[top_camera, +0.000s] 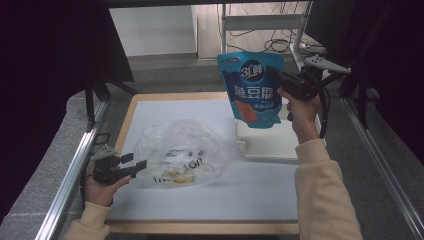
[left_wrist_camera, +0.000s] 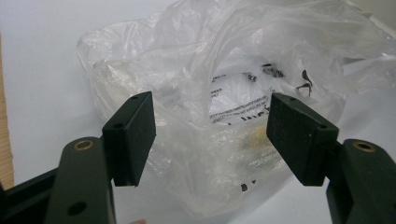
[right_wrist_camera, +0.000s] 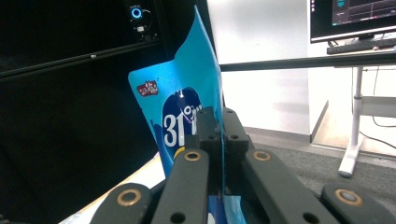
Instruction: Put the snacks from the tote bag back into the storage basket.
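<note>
Lab or recording rig, not a home. I'm working at a white board (top_camera: 250,195) with wooden edging, set in an aluminium frame (top_camera: 67,185), black curtains (top_camera: 45,75) both sides. Behind: bare wall, loose cables on floor (top_camera: 280,45), white desk leg (right_wrist_camera: 352,135), monitor showing graphs (right_wrist_camera: 352,16) on a stand.

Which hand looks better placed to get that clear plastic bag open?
The left, probably. The left gripper rests at the clear plastic bag with jaws open toward it. The right gripper is raised and shut on the blue pouch.
</note>
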Tool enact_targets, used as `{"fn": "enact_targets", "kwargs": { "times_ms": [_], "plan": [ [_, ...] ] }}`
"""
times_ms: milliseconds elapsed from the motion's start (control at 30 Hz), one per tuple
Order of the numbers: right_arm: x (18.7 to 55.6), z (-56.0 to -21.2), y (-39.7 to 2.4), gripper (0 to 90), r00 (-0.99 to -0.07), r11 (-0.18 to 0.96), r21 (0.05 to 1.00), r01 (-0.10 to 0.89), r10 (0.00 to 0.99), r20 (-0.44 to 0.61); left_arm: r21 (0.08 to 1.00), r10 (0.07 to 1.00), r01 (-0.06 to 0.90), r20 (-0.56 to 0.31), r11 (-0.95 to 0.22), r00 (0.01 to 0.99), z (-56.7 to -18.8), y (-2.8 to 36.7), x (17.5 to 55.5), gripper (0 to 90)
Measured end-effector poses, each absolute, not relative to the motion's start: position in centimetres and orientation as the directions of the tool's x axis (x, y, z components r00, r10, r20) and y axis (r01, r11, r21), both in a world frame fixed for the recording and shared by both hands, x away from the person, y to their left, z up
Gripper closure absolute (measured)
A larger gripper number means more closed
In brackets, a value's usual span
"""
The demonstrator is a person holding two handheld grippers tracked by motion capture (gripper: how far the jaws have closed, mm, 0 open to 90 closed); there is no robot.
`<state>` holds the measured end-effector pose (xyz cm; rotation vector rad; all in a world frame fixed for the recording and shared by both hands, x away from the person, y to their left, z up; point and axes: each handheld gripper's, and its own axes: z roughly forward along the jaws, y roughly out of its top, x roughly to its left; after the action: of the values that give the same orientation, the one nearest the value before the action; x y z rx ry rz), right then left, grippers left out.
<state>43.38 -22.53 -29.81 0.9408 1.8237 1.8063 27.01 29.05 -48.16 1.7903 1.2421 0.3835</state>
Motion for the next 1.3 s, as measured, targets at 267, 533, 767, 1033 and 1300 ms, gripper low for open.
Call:
{"fn": "enact_targets", "kwargs": {
  "times_ms": [267, 533, 767, 1033, 1300],
  "plan": [
    [44.0, -30.0, -23.3, 88.9, -0.672, -0.063, 0.981, 0.185, 0.72, 0.173, 0.802, 0.865, 0.589, -0.225, -0.098, 0.449, -48.2, 29.1, 27.1, 33.3],
    [44.7, -30.3, -23.9, 88.9, -0.654, -0.061, 0.98, 0.191, 0.736, 0.173, 0.803, 0.865, 0.589, -0.231, -0.088, 0.445, -48.1, 29.3, 27.0, 33.2],
    [45.5, -31.3, -24.2, 88.9, -0.639, -0.064, 0.976, 0.208, 0.747, 0.185, 0.806, 0.866, 0.586, -0.231, -0.085, 0.443, -47.9, 29.5, 27.0, 33.1],
    [46.4, -33.0, -24.3, 88.9, -0.623, -0.046, 0.971, 0.233, 0.76, 0.186, 0.804, 0.867, 0.588, -0.229, -0.088, 0.442, -48.0, 29.4, 27.0, 33.1],
    [47.2, -34.4, -24.0, 88.8, -0.617, -0.023, 0.966, 0.259, 0.765, 0.184, 0.802, 0.869, 0.591, -0.228, -0.088, 0.439, -48.1, 29.4, 27.1, 33.0]
  ]
}}
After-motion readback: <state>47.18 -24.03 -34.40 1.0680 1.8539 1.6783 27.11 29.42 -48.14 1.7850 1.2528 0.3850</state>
